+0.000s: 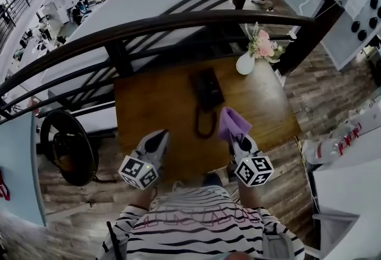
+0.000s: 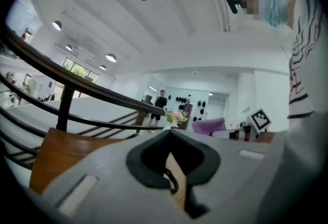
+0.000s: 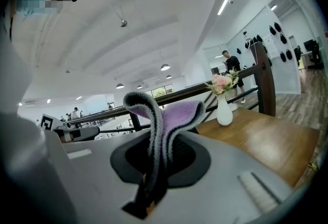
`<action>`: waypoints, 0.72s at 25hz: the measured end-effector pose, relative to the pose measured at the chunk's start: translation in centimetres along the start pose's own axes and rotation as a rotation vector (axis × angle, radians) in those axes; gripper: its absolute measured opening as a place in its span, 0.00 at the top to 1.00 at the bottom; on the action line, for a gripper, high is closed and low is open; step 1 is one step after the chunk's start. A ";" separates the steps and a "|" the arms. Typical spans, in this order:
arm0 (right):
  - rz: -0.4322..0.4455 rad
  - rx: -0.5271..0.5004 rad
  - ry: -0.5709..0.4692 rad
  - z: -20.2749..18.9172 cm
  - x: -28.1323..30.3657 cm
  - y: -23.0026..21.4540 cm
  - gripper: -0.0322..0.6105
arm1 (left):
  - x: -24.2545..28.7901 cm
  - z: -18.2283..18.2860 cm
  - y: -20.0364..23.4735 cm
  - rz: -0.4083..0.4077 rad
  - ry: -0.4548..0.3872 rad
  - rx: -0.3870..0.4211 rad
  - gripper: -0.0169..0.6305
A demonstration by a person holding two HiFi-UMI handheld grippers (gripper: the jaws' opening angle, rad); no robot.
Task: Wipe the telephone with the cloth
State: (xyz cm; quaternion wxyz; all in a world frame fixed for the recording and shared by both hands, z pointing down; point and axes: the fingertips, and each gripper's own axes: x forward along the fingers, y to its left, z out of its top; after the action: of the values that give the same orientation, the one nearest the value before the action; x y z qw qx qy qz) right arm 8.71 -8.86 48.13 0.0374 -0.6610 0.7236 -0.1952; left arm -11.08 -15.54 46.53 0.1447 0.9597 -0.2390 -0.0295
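Closest to the camera, below a striped shirt (image 1: 202, 220), both grippers hover over the near edge of a wooden table (image 1: 149, 101), pointing away from the person. The left gripper (image 1: 161, 133) has its jaws pressed together with nothing between them. It sits off to the side, probably kept free to steady something later. The right gripper (image 1: 239, 141) pinches a purple cloth (image 1: 233, 124). A fold stands up above the jaws and flops forward, so there is loose fabric to rub with. The cloth is not yet touching anything, so wiping looks about to begin rather than under way.

Just beyond the jaws, a looped cord (image 1: 205, 124) lies on the wood and leads up to the black telephone (image 1: 206, 88) near the middle of the table, slightly left of the cloth. Further back, a white vase (image 1: 244, 63) of pink flowers (image 1: 262, 44) stands by the far right corner, and a dark curved railing (image 1: 178, 22) crosses behind.

The telephone is so dark that its handset and buttons cannot be told apart. The cloth covers the right jaw tips from above, and the right gripper view does not show the telephone at all. The left gripper view shows only a sliver of cord through the slit in its jaws.
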 end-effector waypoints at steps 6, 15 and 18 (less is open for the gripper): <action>0.093 -0.027 0.055 1.7 5.4 -3.4 0.90 | 4.4 0.5 1.3 0.084 -0.028 -0.010 0.97; 0.205 -0.075 0.113 2.9 12.7 -8.2 0.90 | 9.9 0.0 1.9 0.196 -0.046 -0.023 0.97; 0.234 -0.086 0.128 2.8 15.1 -9.3 0.90 | 10.9 -0.4 1.8 0.229 -0.047 -0.028 0.97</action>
State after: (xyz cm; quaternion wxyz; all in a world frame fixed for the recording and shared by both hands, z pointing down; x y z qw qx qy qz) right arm 16.53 -24.61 51.71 -0.0146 -0.5592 0.8044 -0.2001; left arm -2.27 -22.06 47.56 0.1550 0.9231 -0.3499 -0.0384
